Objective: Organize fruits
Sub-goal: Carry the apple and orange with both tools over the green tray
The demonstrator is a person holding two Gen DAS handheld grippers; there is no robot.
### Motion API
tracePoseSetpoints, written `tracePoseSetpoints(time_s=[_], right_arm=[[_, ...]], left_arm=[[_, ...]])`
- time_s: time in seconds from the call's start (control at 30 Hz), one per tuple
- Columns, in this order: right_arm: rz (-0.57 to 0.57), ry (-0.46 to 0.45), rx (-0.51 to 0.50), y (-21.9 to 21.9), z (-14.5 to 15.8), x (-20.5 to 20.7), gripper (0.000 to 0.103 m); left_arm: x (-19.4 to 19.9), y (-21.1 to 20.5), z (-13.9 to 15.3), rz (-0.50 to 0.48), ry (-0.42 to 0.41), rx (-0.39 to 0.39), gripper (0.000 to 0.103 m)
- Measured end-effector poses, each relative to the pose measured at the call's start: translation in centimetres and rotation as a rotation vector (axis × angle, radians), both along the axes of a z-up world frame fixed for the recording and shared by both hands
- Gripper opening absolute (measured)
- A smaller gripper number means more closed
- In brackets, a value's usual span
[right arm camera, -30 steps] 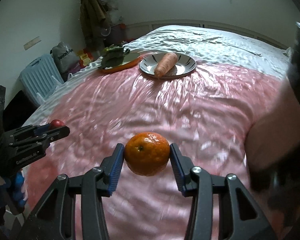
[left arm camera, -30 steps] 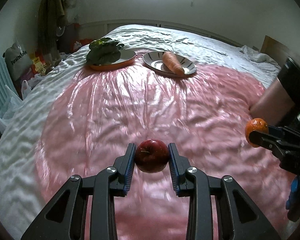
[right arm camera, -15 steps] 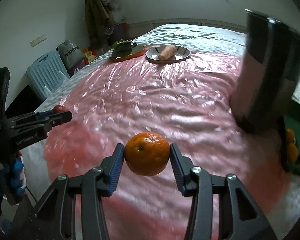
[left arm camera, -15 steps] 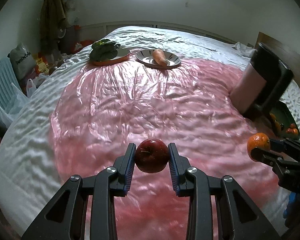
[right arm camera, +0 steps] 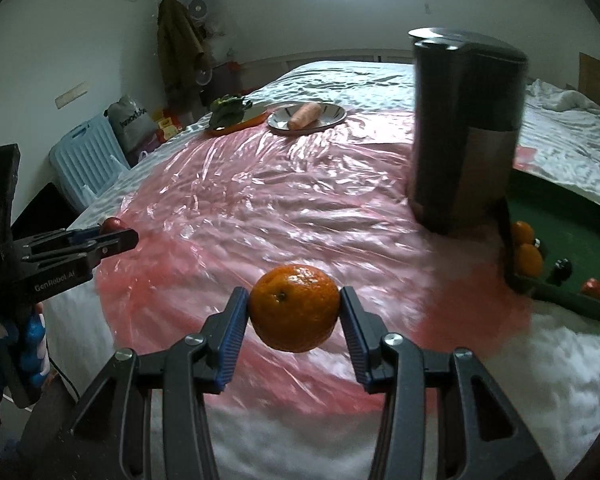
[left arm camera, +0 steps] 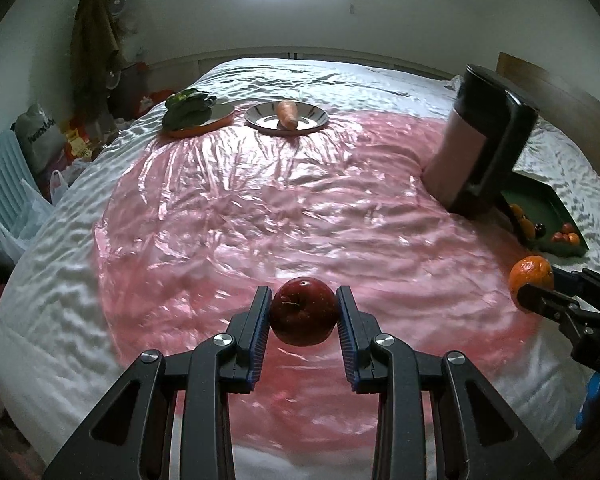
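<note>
My left gripper (left arm camera: 303,312) is shut on a dark red apple (left arm camera: 303,310) and holds it above the near part of the pink plastic sheet (left arm camera: 260,208). My right gripper (right arm camera: 294,308) is shut on an orange (right arm camera: 294,307), also held in the air over the sheet's near edge. In the left wrist view the orange (left arm camera: 531,273) shows at the right. In the right wrist view the apple (right arm camera: 112,224) shows at the left. A dark green tray (right arm camera: 572,216) at the right holds several small oranges and red fruits.
A tall dark cylinder container (right arm camera: 464,128) stands beside the tray. At the far side of the bed are a plate with a carrot (left arm camera: 286,114) and an orange plate with leafy greens (left arm camera: 190,110). Bags and a blue crate (right arm camera: 86,160) sit left of the bed.
Both grippers have pulled back from the plates with their fruit still held. The dark container and green tray have come into view at the right.
</note>
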State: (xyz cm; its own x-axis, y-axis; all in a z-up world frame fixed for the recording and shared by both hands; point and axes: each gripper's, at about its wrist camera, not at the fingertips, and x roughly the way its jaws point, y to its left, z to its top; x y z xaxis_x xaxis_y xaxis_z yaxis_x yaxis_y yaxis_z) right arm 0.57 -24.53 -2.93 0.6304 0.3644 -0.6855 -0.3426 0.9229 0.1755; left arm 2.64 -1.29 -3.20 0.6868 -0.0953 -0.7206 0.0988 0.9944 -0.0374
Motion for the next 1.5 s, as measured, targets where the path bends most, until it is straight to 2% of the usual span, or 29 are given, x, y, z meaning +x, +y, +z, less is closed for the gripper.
tracePoseSetpoints(time_s=[0.43,0.93,1.23,1.5], right_arm=[[-0.071,-0.006,-0.004,-5.4,-0.1,-2.4,0.072],[-0.239,-0.012,-0.005,-15.7,-0.7,-2.9,0.072],[-0.347,-0.040,0.003,-22.9,0.0,-0.3,0.072],[-0.427,-0.050,-0.009,-29.5,-0.5,4.9,0.072]], left_arm=[[-1.1,-6.3,0.5,-0.081,0.001,0.035,0.028],[-0.6,-19.2,0.8,-0.343,0.015,0.041,0.028],[1.4,-27.4,1.6,-0.483,0.012,0.020,0.028],[6.5,-35.0,1.8,-0.549,0.000,0.037,0.028]])
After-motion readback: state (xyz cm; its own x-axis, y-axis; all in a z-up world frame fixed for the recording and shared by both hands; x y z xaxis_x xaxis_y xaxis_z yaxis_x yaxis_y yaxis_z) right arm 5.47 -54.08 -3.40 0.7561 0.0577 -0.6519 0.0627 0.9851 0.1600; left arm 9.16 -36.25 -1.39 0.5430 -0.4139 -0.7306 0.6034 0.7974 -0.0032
